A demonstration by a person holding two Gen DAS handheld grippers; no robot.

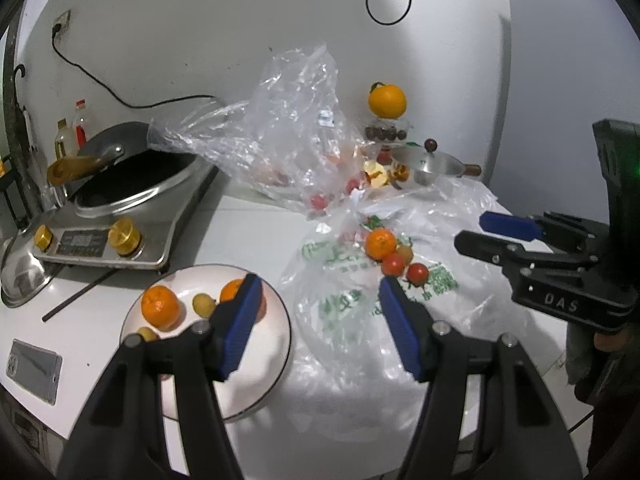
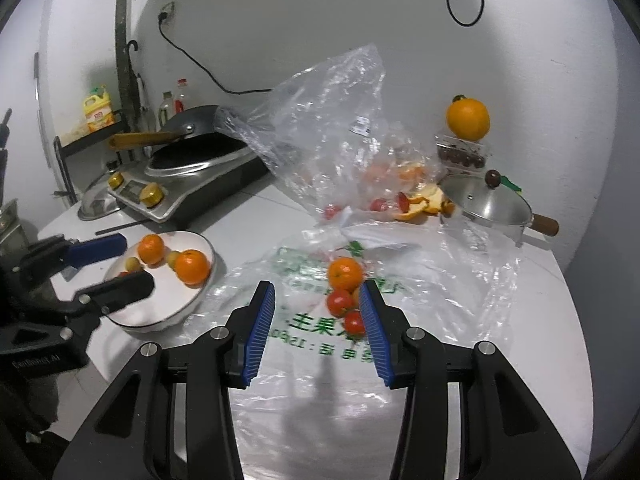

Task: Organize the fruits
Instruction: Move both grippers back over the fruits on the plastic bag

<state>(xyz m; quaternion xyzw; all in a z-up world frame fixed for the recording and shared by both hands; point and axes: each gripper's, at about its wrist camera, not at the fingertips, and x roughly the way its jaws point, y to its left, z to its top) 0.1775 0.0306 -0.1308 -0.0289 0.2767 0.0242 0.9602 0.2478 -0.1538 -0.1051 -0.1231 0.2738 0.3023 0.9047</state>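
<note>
a mandarin (image 2: 345,273) lies on the flattened printed plastic bag (image 2: 304,332) in the middle of the white counter (image 2: 256,208), with two red tomatoes (image 2: 340,302) touching it on the near side and a small yellowish fruit (image 1: 405,253) tucked against them. to the left of the bag sits a white plate (image 2: 160,316) with a dark rim, holding two more mandarins (image 2: 192,266) and a few small yellow fruits (image 2: 133,264). the right gripper (image 2: 318,328) hangs over the printed bag just short of the tomatoes, its blue pads apart with nothing between them. the left gripper (image 1: 318,326) hangs over the plate's right edge and the bag, its jaws also released and empty, one blue pad covering part of a mandarin in the left wrist view. behind the printed bag a crumpled clear bag (image 2: 328,128) stands up with more red and orange fruit inside, and orange peel (image 2: 420,204) lies at its mouth. further right are a lidded steel pan (image 2: 488,204) and a large orange (image 2: 468,118) resting on a clear box of dark fruit (image 2: 460,156). at the back left stands an induction cooker (image 2: 192,188) with a wok (image 2: 192,128).
</note>
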